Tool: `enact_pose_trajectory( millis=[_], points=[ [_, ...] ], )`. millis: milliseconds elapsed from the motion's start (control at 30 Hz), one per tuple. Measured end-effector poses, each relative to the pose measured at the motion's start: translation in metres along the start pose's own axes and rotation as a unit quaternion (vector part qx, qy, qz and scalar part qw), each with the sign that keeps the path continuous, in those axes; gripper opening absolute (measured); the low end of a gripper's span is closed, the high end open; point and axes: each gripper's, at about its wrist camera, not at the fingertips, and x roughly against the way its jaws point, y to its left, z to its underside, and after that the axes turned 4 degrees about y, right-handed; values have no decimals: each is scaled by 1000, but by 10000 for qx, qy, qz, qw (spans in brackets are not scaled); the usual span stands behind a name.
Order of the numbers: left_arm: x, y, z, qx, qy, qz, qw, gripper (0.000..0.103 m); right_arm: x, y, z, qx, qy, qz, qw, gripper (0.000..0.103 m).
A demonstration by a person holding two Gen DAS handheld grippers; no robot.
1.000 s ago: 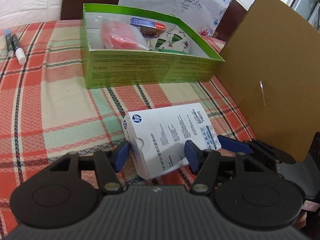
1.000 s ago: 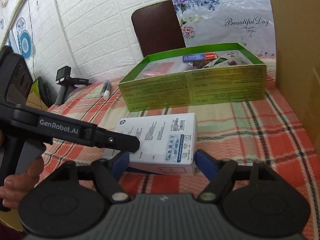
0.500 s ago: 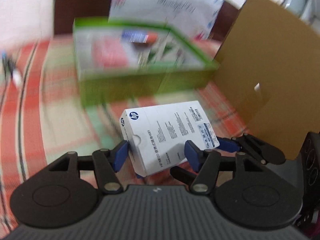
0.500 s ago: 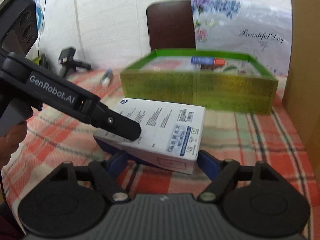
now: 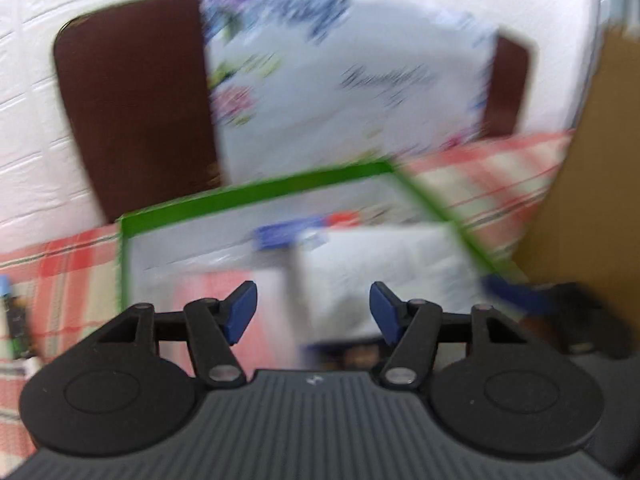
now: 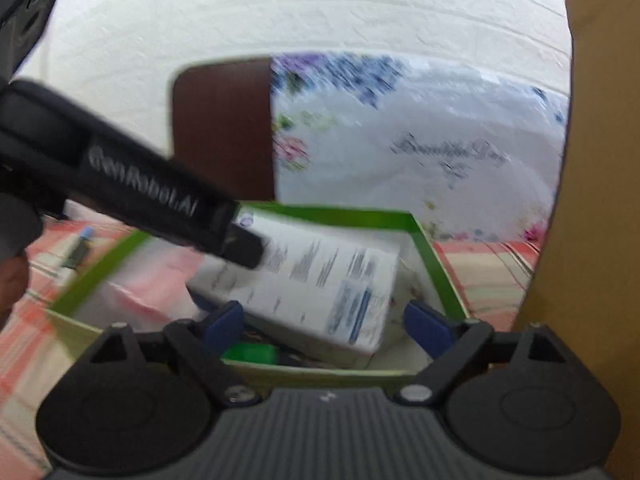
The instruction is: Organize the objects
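- The white box (image 6: pixel 316 280) is seen tilted over the open green tray (image 6: pixel 352 216), its far corner raised and its near end low, inside the tray's rim.
- In the left wrist view the box (image 5: pixel 380 268) is blurred; it lies ahead of the left gripper (image 5: pixel 312 312), over the right half of the tray (image 5: pixel 256 196).
- The left gripper's jaws are spread wide. The box is seen between and beyond the blue pads (image 5: pixel 240 312), but whether they touch it cannot be told from the blur.
- In the right wrist view the left gripper's black finger (image 6: pixel 168 204) is laid across the box's top at its far left corner, its tip resting on the printed face.
- The right gripper (image 6: pixel 324 324) is held at the tray's near wall with its jaws wide apart. The box's near end lies between the blue pads (image 6: pixel 428 324); no contact with them can be made out.
- Something pink (image 6: pixel 140 280) is seen in the left part of the tray, and a green item (image 6: pixel 252 354) under the box's near end.
- The tray is stood on a bench covered by a red checked cloth (image 6: pixel 484 272).
- A brown cardboard sheet (image 6: pixel 596 200) is stood at the right, beside the tray.
- A dark chair back (image 6: pixel 224 128) and a flowered bag (image 6: pixel 416 152) are seen behind the tray, before a white wall.
- Markers (image 5: pixel 16 316) are laid on the cloth at far left.
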Motion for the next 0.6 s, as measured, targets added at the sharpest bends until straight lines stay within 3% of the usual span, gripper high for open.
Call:
enact_pose_trajectory(
  millis=[167,300,600],
  points=[
    [21,-3,14,-190,-220,-305,9991,64,31,-4,16,-359,-342,-117,9987,92],
    [34,-6,25,-199,-134,-488,9985,64,54,7,25,-616,-421,-108,9972,91],
    [73,-8,65,-166,-230,-621,9977,64,81,24,45,-909,36,-238,9956,89]
  ],
)
